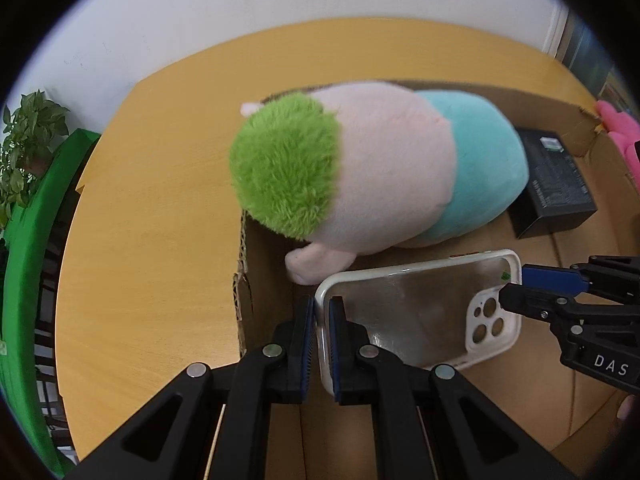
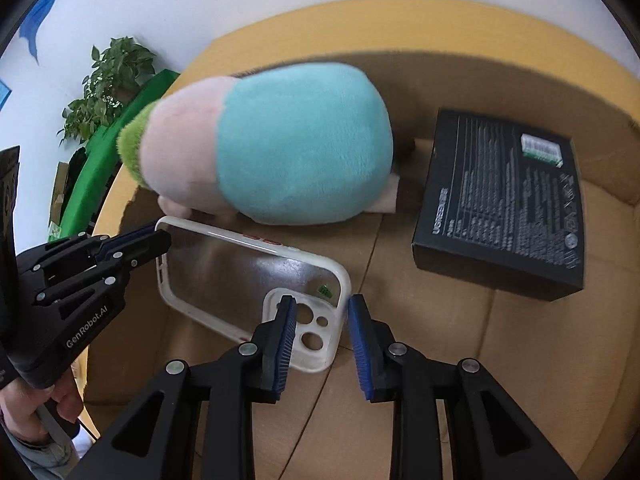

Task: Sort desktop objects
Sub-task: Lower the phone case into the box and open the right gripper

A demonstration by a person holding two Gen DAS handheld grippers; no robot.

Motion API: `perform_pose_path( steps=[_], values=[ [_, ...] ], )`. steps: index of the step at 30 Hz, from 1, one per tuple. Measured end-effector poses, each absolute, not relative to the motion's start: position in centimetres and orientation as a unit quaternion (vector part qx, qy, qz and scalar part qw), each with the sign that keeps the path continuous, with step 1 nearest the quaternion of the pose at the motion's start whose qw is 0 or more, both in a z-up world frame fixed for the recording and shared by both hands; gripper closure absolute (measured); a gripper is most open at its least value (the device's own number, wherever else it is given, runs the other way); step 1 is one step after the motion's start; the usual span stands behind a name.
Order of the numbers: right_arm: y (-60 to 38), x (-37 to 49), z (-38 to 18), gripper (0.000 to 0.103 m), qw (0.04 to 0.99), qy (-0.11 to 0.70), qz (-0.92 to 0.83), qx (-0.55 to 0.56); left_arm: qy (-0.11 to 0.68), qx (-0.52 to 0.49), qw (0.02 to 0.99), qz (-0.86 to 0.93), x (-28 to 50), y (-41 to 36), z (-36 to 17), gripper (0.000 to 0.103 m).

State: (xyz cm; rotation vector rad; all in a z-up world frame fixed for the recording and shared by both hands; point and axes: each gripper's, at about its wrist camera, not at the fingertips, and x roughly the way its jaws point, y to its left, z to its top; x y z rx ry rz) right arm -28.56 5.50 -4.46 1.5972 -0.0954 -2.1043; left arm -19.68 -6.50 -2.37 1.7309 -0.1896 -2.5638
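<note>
1. The phone case (image 2: pixel 256 276), clear-backed with a white rim, hangs over the floor of the open cardboard box (image 2: pixel 440 360), in the lower middle of the right wrist view and the lower right of the left wrist view.
2. Its long axis runs from the left edge toward the lower centre of the right wrist view. The camera-cutout end points at the bottom of that frame; the plain end points toward the left edge.
3. In the left wrist view the same axis runs from lower centre to right, with the cutout end at the right.
4. The left gripper (image 1: pixel 322 320) is clenched on the case's plain end, its rim pinched between the blue pads.
5. The right gripper (image 2: pixel 320 320) stands slightly parted astride the cutout corner. The left pad lies against the inside of the case, while the right pad stands clear of the white rim, so this claw is released.
6. A hand (image 2: pixel 36 408) holds the left gripper's handle at the lower left of the right wrist view.
7. The plush toy (image 2: pixel 272 144), green, pink and teal, lies in the box above the case, long axis left to right.
8. A black carton (image 2: pixel 504 204) lies flat in the box at the right, well apart from the case.
9. The box sits on a yellow wooden table (image 1: pixel 152 240).
</note>
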Motion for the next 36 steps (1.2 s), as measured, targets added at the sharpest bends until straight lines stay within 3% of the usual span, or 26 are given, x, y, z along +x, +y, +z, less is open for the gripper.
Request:
perform_pose_path(
  steps=[5,10,12,14,16,17,18,19,23,36],
  values=[
    [5.7,-28.6,-6.3,0.073,0.26,-0.058,-0.757,0.596,-0.076,0.569,0.027,-0.818,-20.0,-6.5,-3.4,0.096],
    [5.9,-26.8,-3.5,0.038,0.268,-0.051,-0.784,0.557,-0.081,0.528,0.037,-0.844,-18.5,-6.5,-1.2,0.096],
    [6.2,-24.7,-0.8,0.03,0.273,-0.03,-0.806,0.524,-0.069,0.501,0.035,-0.862,-17.1,-6.9,0.4,0.093],
    [7.1,-21.7,2.6,0.02,0.277,-0.014,-0.833,0.478,-0.044,0.459,0.025,-0.887,-14.6,-7.5,2.7,0.084],
    [8.8,-18.2,5.5,0.002,0.263,-0.006,-0.864,0.429,-0.019,0.406,0.022,-0.913,-11.1,-8.0,5.0,0.054],
    [9.7,-16.5,6.5,0.0,0.25,-0.001,-0.88,0.405,-0.01,0.38,0.021,-0.924,-9.5,-8.1,5.8,0.046],
    [10.6,-14.7,7.4,0.0,0.232,0.003,-0.895,0.382,-0.003,0.356,0.02,-0.934,-7.7,-7.7,6.7,0.032],
    [11.5,-14.1,7.7,0.0,0.219,0.003,-0.902,0.372,0.001,0.331,0.019,-0.943,-6.2,-7.2,7.5,0.024],
    [13.3,-10.5,7.7,0.0,0.171,0.01,-0.918,0.357,0.016,0.275,-0.01,-0.961,-1.4,-4.6,8.6,0.024],
    [15.8,-1.7,5.7,0.0,0.13,0.027,-0.932,0.337,0.024,0.276,-0.056,-0.959,4.6,2.7,6.9,0.023]
  ],
)
